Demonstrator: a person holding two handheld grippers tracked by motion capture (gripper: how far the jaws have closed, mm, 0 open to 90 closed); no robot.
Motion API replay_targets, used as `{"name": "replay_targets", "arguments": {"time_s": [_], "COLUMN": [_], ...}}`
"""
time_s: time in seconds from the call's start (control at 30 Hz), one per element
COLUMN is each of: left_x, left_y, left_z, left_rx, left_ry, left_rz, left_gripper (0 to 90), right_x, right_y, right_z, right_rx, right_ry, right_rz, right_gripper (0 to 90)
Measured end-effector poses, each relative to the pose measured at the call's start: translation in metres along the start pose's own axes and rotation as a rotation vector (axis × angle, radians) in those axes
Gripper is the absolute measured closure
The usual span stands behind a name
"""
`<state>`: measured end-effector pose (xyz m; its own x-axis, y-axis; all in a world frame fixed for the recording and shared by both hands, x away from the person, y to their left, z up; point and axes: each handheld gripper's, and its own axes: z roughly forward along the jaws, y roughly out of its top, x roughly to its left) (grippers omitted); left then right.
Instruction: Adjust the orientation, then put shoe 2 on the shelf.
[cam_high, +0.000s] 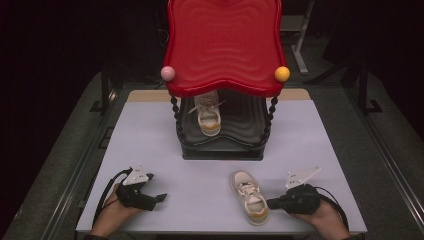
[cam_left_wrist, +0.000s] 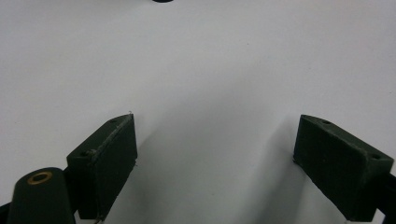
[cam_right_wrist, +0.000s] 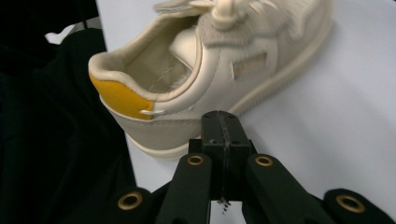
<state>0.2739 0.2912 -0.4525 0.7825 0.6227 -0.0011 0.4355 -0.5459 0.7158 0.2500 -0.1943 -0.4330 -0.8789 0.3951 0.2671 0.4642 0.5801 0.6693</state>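
- The right gripper (cam_high: 270, 203) has its jaws pressed together on nothing, tip just beside the heel of the shoe (cam_high: 250, 196) near the table's (cam_high: 150, 130) front edge.
- The left gripper (cam_high: 161, 197) holds nothing, jaws wide apart, near the front left corner.

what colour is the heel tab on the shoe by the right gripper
Orange-yellow heel tab, clearest in the right gripper view.
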Motion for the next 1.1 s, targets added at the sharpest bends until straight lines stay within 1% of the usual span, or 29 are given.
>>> {"name": "replay_targets", "arguments": {"time_s": [0.07,0.23,0.43,0.5,0.53,0.6,0.63,0.7,0.77,0.87,0.93,1.1], "left_x": [0.000,0.000,0.000,0.000,0.000,0.000,0.000,0.000,0.000,0.000,0.000,0.000], "left_y": [0.000,0.000,0.000,0.000,0.000,0.000,0.000,0.000,0.000,0.000,0.000,0.000], "left_z": [0.000,0.000,0.000,0.000,0.000,0.000,0.000,0.000,0.000,0.000,0.000,0.000], "left_rx": [0.001,0.001,0.001,0.000,0.000,0.001,0.001,0.001,0.002,0.001,0.001,0.000], "left_ry": [-0.001,-0.001,-0.001,0.000,0.000,-0.001,-0.001,-0.001,-0.002,-0.002,-0.002,-0.001], "left_rz": [0.000,-0.001,0.000,0.000,0.000,0.000,0.000,-0.001,0.000,-0.001,0.000,-0.001], "left_gripper": [12.6,12.6,12.6,12.6,12.6,12.6,12.6,12.6,12.6,12.6,12.6,12.6], "right_x": [0.003,0.009,0.013,0.014,0.014,0.013,0.013,0.013,0.015,0.020,0.024,0.036], "right_y": [0.004,0.009,0.014,0.014,0.015,0.015,0.016,0.018,0.021,0.028,0.034,0.047], "right_z": [0.005,0.013,0.019,0.017,0.015,0.009,0.006,-0.001,-0.006,-0.009,-0.008,0.002], "right_rx": [0.004,0.009,0.014,0.010,0.001,-0.022,-0.040,-0.074,-0.103,-0.142,-0.152,-0.135], "right_ry": [0.015,0.045,0.060,0.059,0.062,0.051,0.051,0.059,0.062,0.082,0.097,0.147], "right_rz": [-0.019,-0.039,-0.058,-0.065,-0.063,-0.060,-0.056,-0.039,-0.034,-0.045,-0.063,-0.110], "right_gripper": [89.8,89.8,89.8,89.7,89.7,89.5,88.0,81.3,72.7,65.7,64.1,62.8]}}
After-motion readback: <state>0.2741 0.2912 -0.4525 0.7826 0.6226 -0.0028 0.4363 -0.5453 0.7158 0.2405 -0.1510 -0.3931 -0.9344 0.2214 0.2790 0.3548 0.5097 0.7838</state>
